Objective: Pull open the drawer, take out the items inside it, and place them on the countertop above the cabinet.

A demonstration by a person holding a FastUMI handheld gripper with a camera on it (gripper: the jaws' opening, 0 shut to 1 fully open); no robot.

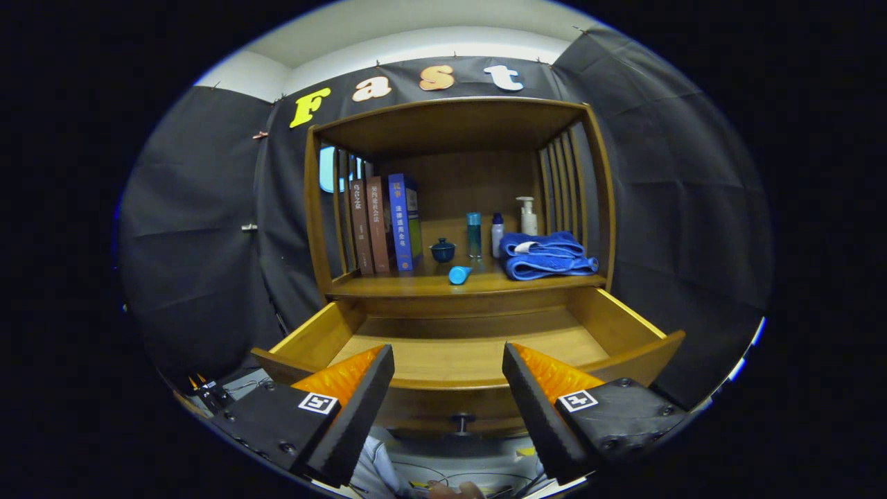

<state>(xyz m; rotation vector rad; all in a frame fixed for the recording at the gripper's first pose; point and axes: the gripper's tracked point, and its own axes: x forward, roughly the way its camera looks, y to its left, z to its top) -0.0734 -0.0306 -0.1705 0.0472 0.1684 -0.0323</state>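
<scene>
Gripper [449,388] at lower centre gapes wide and empty above the pulled-out light wooden drawer [457,353], apparently bare inside, while the small blue cylinder [459,275] lies near the wooden countertop [388,285] edge, likely to roll off if bumped.

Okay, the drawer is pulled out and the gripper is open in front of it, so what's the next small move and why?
Probably ease the gripper back and stop. The drawer is open and the part of its floor that shows is bare, while the cyan bottle, blue towel and small teapot already lie on the countertop. The fingers stand apart, holding nothing, so little seems left to take out.
</scene>
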